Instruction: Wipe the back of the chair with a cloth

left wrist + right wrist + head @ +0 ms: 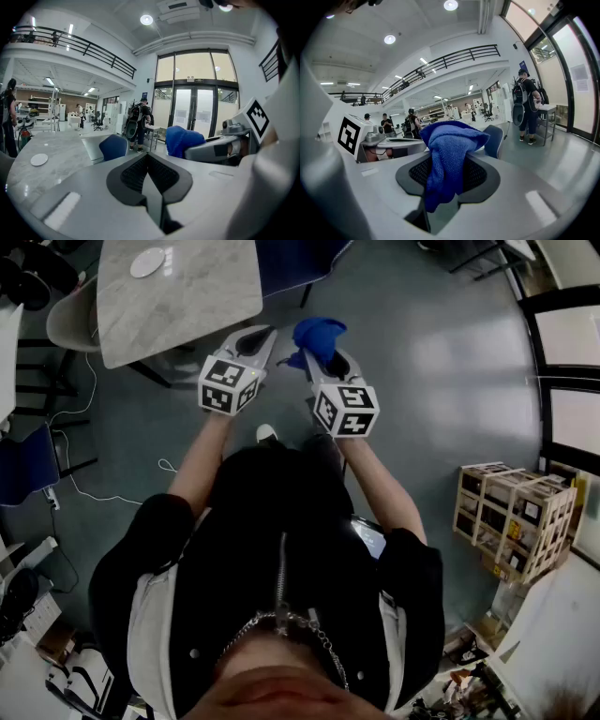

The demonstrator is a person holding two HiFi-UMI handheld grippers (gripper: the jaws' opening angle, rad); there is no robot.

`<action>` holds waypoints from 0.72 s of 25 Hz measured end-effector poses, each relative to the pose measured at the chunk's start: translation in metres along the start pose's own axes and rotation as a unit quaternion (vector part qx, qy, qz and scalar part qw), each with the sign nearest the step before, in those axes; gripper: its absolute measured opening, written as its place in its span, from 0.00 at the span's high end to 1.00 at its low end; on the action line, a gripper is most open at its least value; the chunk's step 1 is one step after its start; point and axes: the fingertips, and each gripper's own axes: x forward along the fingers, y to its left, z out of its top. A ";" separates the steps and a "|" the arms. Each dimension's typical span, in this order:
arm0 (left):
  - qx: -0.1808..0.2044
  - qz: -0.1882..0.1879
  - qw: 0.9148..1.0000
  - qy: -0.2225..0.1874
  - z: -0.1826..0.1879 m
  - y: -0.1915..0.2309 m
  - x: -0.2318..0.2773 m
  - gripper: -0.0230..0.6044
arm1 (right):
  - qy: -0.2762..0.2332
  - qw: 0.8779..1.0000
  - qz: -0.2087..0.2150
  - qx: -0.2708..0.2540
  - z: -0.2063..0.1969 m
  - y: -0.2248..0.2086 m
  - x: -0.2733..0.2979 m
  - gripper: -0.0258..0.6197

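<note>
Right gripper (447,165) fingers (482,176) on blue cloth (450,139)

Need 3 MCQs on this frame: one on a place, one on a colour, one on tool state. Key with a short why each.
1. Where does the white disc lie?
A) on the floor
B) on the marble table
C) on a chair seat

2. What colour is the cloth in the right tool?
A) blue
B) red
C) white

3. How is the left tool?
A) shut on the cloth
B) wide open
C) shut, holding nothing

Key:
1 B: the head view shows it on the tabletop.
2 A: it is plainly blue in all three views.
3 C: its pads meet with nothing between them.
</note>
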 end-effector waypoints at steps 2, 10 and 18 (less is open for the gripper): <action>0.001 -0.002 1.000 0.001 0.001 0.005 0.000 0.95 | -0.006 1.000 -0.001 -0.001 0.003 0.004 0.003 0.74; 0.000 -0.010 1.000 0.011 -0.002 0.010 0.023 0.95 | -0.014 1.000 -0.005 0.017 0.009 -0.011 0.006 0.72; -0.012 -0.011 0.999 0.031 -0.004 0.022 0.081 0.95 | 0.005 1.000 0.000 0.027 0.014 -0.062 0.043 0.72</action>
